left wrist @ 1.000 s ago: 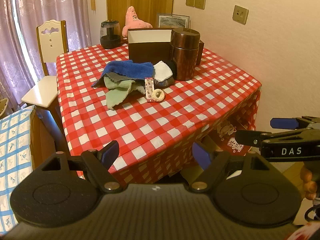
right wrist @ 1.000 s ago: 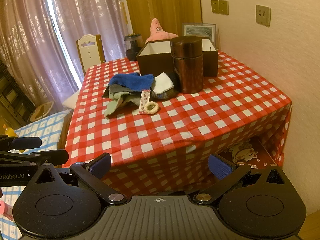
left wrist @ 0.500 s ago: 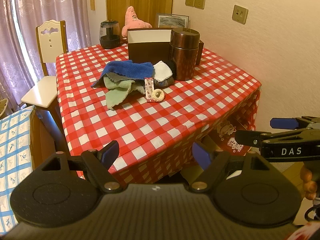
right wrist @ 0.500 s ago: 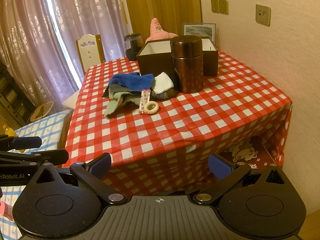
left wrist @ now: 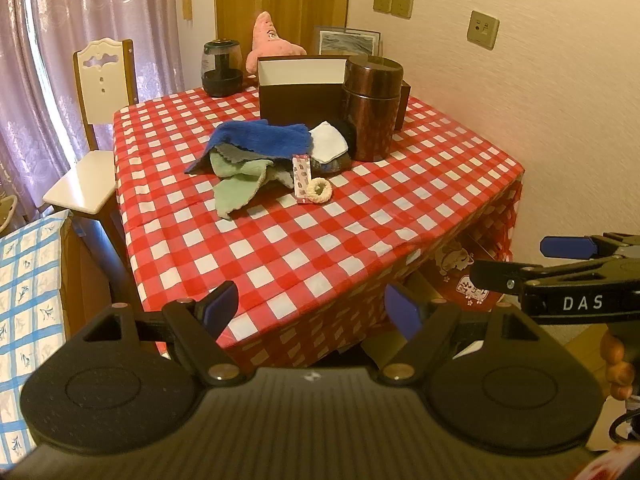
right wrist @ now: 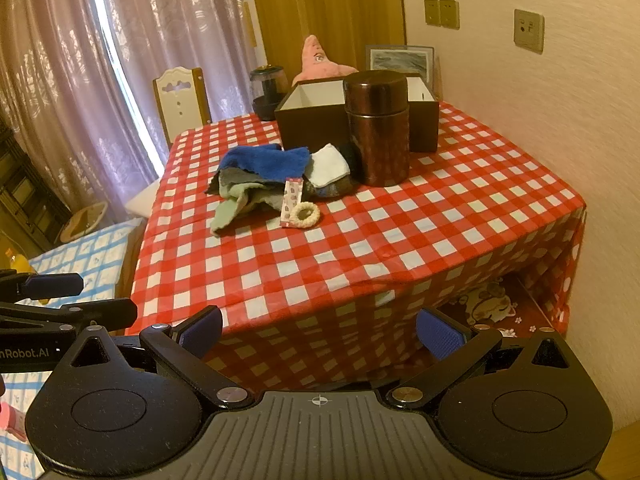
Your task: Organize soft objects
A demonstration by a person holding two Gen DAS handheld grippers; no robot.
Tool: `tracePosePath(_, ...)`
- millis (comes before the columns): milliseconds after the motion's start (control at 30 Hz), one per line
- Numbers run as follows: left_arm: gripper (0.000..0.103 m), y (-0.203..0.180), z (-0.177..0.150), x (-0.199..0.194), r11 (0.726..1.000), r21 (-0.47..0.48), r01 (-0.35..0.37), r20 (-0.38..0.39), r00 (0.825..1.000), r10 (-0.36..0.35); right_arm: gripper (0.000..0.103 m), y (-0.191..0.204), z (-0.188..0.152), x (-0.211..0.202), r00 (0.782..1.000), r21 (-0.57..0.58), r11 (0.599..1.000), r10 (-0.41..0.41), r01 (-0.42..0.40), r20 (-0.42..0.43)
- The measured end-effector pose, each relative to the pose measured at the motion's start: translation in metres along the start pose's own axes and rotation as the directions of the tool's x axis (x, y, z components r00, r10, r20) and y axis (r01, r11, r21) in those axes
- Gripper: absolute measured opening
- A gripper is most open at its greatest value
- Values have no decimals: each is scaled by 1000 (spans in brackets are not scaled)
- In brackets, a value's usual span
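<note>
A pile of soft cloths lies mid-table: a blue towel [left wrist: 264,138] [right wrist: 266,160], a green cloth [left wrist: 236,186] [right wrist: 230,208], a white cloth [left wrist: 328,144] [right wrist: 328,166] and grey ones. A cream hair scrunchie [left wrist: 319,191] [right wrist: 305,214] and a small patterned packet [left wrist: 301,178] [right wrist: 291,201] lie in front of the pile. An open dark brown box [left wrist: 298,94] [right wrist: 312,120] stands behind. My left gripper [left wrist: 310,312] and right gripper [right wrist: 320,334] are both open and empty, held off the table's near edge.
A brown cylindrical canister [left wrist: 372,108] [right wrist: 378,128] stands right of the pile. A pink plush star [left wrist: 266,42], a dark jar [left wrist: 221,68] and a picture frame [left wrist: 346,42] stand at the back. A white chair [left wrist: 94,120] is left. The wall is close right.
</note>
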State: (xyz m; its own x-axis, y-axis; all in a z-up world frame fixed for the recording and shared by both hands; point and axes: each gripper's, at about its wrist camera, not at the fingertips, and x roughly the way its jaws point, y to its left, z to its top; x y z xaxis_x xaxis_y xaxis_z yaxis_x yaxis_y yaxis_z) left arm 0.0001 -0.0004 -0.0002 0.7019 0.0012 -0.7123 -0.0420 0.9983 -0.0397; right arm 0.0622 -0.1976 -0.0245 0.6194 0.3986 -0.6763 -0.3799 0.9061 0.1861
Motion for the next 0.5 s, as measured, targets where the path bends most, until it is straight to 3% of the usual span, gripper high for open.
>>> tracePosePath(500, 79, 0, 0, 0, 1000, 0, 2, -1, 1000, -2, 103, 0, 1, 2, 1000, 1, 1000, -1, 1, -1)
